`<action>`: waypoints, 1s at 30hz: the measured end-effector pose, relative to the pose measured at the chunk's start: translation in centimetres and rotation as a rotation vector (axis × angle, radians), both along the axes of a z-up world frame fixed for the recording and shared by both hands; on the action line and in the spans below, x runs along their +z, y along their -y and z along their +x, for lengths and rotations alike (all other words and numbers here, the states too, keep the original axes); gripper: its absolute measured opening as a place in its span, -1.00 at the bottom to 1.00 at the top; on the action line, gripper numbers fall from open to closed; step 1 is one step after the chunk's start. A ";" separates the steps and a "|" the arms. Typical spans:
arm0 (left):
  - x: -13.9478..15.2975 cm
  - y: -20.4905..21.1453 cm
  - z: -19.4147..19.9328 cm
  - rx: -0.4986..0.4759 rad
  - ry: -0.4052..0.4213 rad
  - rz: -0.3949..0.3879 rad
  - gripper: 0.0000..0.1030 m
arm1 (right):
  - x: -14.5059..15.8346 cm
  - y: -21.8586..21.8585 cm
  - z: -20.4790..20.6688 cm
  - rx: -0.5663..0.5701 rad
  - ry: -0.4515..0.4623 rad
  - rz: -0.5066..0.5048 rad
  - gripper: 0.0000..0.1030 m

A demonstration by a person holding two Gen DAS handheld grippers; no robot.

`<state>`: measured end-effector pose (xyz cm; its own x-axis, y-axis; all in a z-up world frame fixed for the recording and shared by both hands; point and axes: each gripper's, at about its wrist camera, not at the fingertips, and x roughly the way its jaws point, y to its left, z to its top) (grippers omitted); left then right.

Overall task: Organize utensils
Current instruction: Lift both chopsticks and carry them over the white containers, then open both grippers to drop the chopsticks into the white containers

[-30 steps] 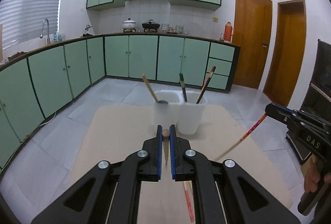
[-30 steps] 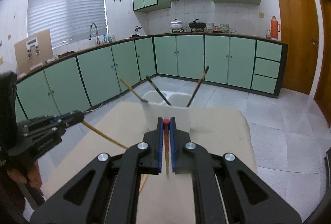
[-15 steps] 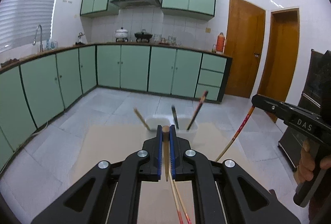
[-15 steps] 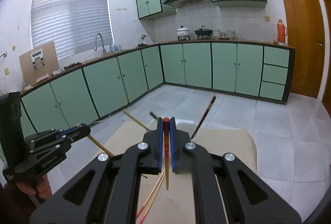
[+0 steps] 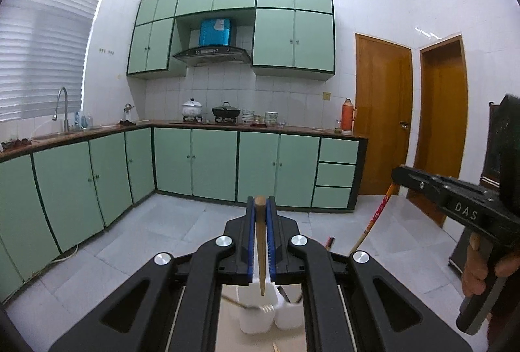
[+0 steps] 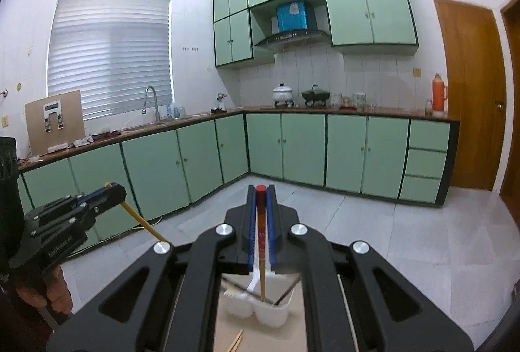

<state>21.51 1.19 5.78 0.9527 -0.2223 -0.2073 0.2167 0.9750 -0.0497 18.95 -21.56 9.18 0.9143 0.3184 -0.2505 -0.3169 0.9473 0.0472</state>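
My left gripper (image 5: 260, 206) is shut on a plain wooden chopstick (image 5: 260, 241) whose tip hangs above the white two-cup utensil holder (image 5: 256, 319). My right gripper (image 6: 260, 194) is shut on a red-topped chopstick (image 6: 261, 254) whose lower end reaches into the holder (image 6: 269, 313). The holder stands on a beige table and holds a fork and dark utensils. Each gripper shows in the other's view: the right gripper (image 5: 395, 175) at the right, the left gripper (image 6: 113, 191) at the left.
Loose chopsticks (image 6: 235, 340) lie on the beige table (image 6: 292, 335) in front of the holder. Green kitchen cabinets (image 5: 211, 163), a tiled floor and wooden doors (image 5: 383, 111) are beyond the table.
Both grippers have risen and tilted up with their chopsticks. The holder has dropped from mid-frame to below the fingers. The right chopstick's end now sits in the holder.
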 end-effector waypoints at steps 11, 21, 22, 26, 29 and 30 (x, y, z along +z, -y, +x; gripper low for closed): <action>-6.2 1.0 7.9 -0.003 -0.165 -0.011 -0.88 | -5.6 -1.7 7.2 -0.023 -0.098 -0.052 -0.90; -8.3 -0.1 9.0 -0.020 -0.234 -0.040 -0.41 | -9.4 -2.7 8.1 -0.018 -0.183 -0.080 -0.84; -8.2 -0.2 8.9 -0.018 -0.231 -0.044 -0.41 | -9.3 -2.6 7.8 -0.022 -0.179 -0.078 -0.81; -7.5 -1.3 7.7 -0.008 -0.214 -0.064 -0.39 | -8.6 -1.6 5.9 -0.046 -0.135 -0.061 -0.46; -6.7 -1.8 6.0 0.005 -0.182 -0.068 -0.22 | -7.9 -0.5 3.6 -0.081 -0.084 -0.036 0.07; -6.4 -2.1 4.9 0.009 -0.165 -0.069 -0.13 | -7.8 -0.1 2.7 -0.092 -0.065 -0.029 0.15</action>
